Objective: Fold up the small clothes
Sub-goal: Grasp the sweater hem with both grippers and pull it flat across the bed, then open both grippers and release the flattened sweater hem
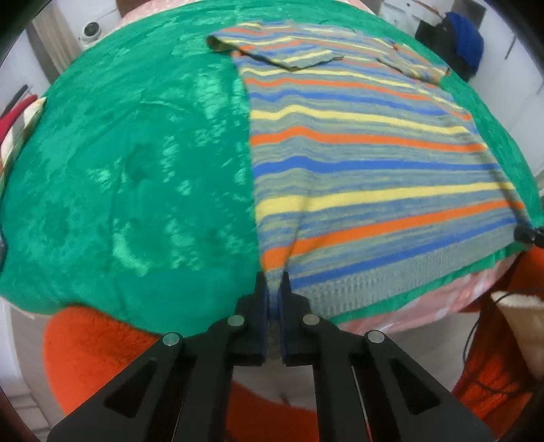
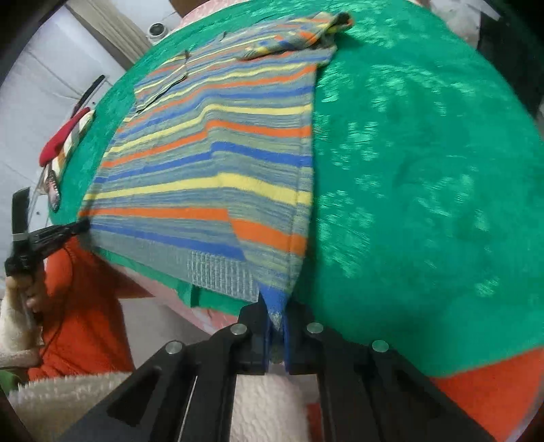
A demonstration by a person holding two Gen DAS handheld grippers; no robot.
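Note:
A small striped knit sweater (image 1: 367,142) in blue, yellow, orange and grey lies flat on a green cloth (image 1: 129,163), its sleeves folded in at the far end. My left gripper (image 1: 274,282) is shut on the sweater's near left hem corner. In the right wrist view the same sweater (image 2: 210,163) stretches away, and my right gripper (image 2: 275,306) is shut on its near right hem corner. The left gripper (image 2: 80,226) also shows at that view's left edge, and the right gripper's tip (image 1: 525,234) shows at the left wrist view's right edge.
The green cloth (image 2: 425,170) covers a pink-edged table (image 1: 425,306). A person's orange fleece clothing (image 1: 95,340) sits close below the near edge, with a hand (image 2: 29,289) on the left tool. A red-and-white item (image 2: 64,136) and a white round device (image 1: 91,32) lie at the far left.

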